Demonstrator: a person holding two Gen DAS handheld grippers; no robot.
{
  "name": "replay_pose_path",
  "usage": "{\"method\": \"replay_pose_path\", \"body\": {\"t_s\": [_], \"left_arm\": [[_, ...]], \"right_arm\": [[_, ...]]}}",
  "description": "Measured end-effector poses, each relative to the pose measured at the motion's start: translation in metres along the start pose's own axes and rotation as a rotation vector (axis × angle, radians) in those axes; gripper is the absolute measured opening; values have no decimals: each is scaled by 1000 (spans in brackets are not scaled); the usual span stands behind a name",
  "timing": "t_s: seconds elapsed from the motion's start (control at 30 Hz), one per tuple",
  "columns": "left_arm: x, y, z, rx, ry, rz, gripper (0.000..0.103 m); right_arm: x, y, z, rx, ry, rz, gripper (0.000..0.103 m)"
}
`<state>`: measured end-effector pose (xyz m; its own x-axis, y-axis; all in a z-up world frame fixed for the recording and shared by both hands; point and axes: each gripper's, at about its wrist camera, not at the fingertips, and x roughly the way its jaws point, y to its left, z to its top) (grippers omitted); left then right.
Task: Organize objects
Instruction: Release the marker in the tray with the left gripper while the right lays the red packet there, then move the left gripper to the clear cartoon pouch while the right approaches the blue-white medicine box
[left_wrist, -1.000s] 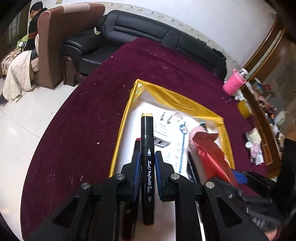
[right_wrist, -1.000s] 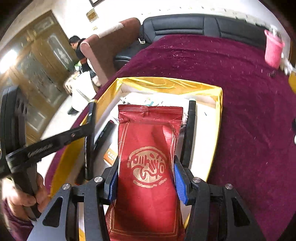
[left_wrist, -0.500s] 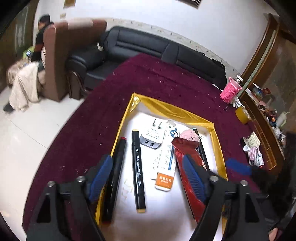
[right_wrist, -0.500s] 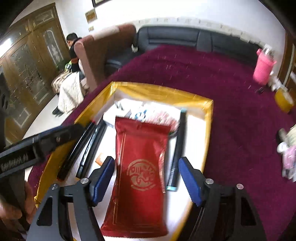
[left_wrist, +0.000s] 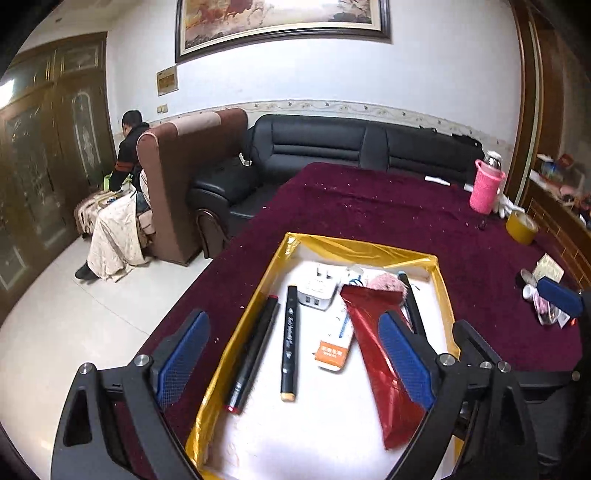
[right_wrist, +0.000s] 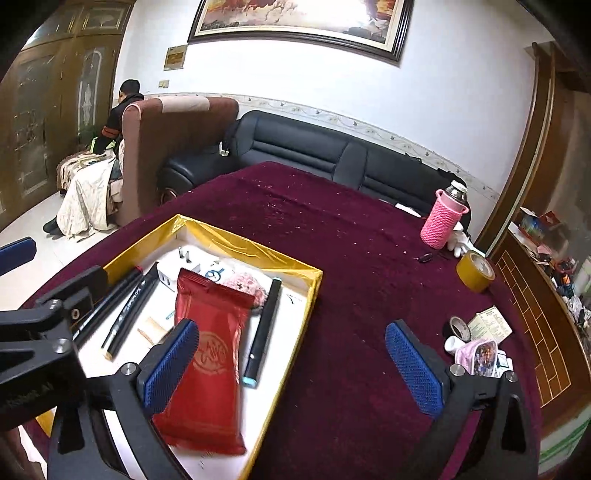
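Two hand-held grippers, both spread wide and empty. Left hand-held gripper (left_wrist: 293, 354): jaws have just been opening; nothing pinched; the black marker (left_wrist: 289, 341) lies free on the white floor of the gold-rimmed box (left_wrist: 445, 291), below and between the blue pads. Right hand-held gripper (right_wrist: 295, 367): jaws have just been opening; nothing pinched; the red foil packet (right_wrist: 208, 354) lies flat in the same box, its near-left part hidden behind the left pad, not pressed.

Contents of box, left to right in the left wrist view:
- second dark marker (left_wrist: 255, 349), against the left wall;
- black marker, just beside it;
- white charger plug (left_wrist: 317, 290), far end;
- white-and-orange tube (left_wrist: 338, 341), centre;
- red foil packet, right of the tube;
- pink fluffy item (left_wrist: 388, 286), at the packet's far end;
- teal-capped pen (right_wrist: 262, 332), right of the packet, seen best in the right wrist view.

Change from a second ago: the marker was clamped in the left jaws and the packet in the right jaws; both are now released and both cameras sit higher and farther back, showing the whole box.

Judgement: both deposits look complete. Loose items remain on the maroon desk (right_wrist: 351, 258), near right, a likely next pickup.
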<state>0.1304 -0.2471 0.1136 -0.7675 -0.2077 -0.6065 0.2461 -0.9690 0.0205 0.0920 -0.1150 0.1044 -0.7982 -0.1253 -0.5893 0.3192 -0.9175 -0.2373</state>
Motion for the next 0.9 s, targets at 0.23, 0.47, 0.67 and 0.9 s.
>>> {"method": "replay_pose_path", "body": {"t_s": [0.23, 0.47, 0.67, 0.9], "left_arm": [[-13, -38, -2, 86, -7, -9, 93], [-19, -78, -4, 163, -5, -24, 93], [-15, -114, -7, 228, 11, -41, 93], [-10, -156, -13, 312, 32, -64, 93]], "right_arm": [[-3, -41, -19, 51, 13, -16, 103], [-3, -101, -39, 172, 33, -29, 103], [3, -149, -59, 262, 50, -53, 103], [8, -206, -83, 399, 75, -79, 103]]}}
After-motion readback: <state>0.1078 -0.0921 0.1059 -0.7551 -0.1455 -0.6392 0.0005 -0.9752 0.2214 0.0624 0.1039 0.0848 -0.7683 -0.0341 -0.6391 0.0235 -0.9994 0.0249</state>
